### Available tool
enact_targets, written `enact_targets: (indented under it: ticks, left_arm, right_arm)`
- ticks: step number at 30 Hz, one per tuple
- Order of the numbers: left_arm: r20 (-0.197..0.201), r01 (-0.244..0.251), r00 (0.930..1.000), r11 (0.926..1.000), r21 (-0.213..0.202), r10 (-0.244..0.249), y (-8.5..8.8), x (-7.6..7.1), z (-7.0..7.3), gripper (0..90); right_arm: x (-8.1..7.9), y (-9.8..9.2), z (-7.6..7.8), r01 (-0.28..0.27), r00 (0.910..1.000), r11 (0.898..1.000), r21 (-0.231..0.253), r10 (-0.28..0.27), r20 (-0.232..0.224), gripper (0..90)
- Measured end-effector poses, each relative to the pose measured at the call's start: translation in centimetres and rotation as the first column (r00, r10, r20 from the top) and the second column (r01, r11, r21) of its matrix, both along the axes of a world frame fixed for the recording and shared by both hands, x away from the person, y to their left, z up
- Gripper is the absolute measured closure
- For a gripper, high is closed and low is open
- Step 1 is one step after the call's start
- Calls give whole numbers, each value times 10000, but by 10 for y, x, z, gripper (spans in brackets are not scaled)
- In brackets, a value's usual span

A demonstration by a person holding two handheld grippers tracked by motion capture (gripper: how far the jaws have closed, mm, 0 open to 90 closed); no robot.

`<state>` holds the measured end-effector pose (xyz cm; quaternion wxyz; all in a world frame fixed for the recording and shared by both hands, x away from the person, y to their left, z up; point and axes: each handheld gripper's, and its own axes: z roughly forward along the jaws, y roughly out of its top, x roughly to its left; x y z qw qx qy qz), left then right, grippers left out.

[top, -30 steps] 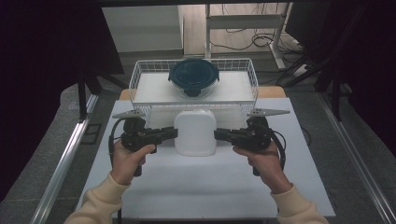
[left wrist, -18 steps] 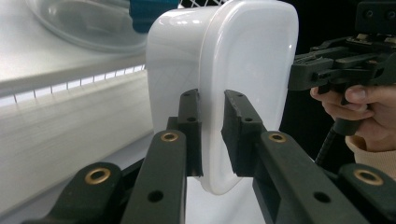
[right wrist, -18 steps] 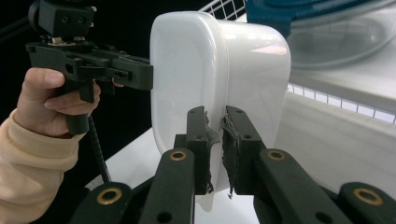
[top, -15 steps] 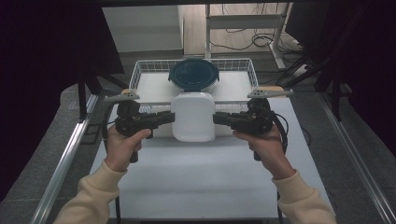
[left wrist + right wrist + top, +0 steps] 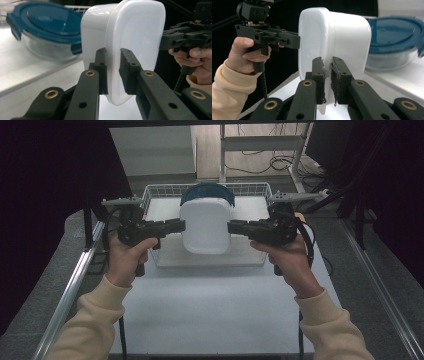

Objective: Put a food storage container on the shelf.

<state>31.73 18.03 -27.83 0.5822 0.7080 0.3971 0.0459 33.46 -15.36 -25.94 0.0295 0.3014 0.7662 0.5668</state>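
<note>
Above the near edge of the wire basket (image 5: 156, 195), the white container (image 5: 205, 226) hangs in the air between both grippers, its broad flat face turned up toward the high camera and its long axis running from the person toward the far side of the table (image 5: 215, 305). The left gripper (image 5: 181, 225) has its jaws clamped on the container's left rim; the right gripper (image 5: 231, 226) pinches the right rim the same way. Behind it, inside the basket, sits the glass bowl with a blue lid (image 5: 206, 191). A second ago the container rested low on the table in front of the basket; both hands have since lifted it.
</note>
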Motion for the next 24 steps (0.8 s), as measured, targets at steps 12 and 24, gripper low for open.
enact_targets:
  ticks: [12, 24]
  left_arm:
    - [268, -115, 9996, 9999, 2, 115, -1, 13, 28, 777]
    - [221, -131, 9997, 9998, -160, 135, 2, 40, 49, 776]
  right_arm:
    - [13, 2, 33, 107, 9997, 9997, -198, -102, 211, 808]
    - [36, 5, 56, 284, 9992, 9995, -147, -280, 277, 807]
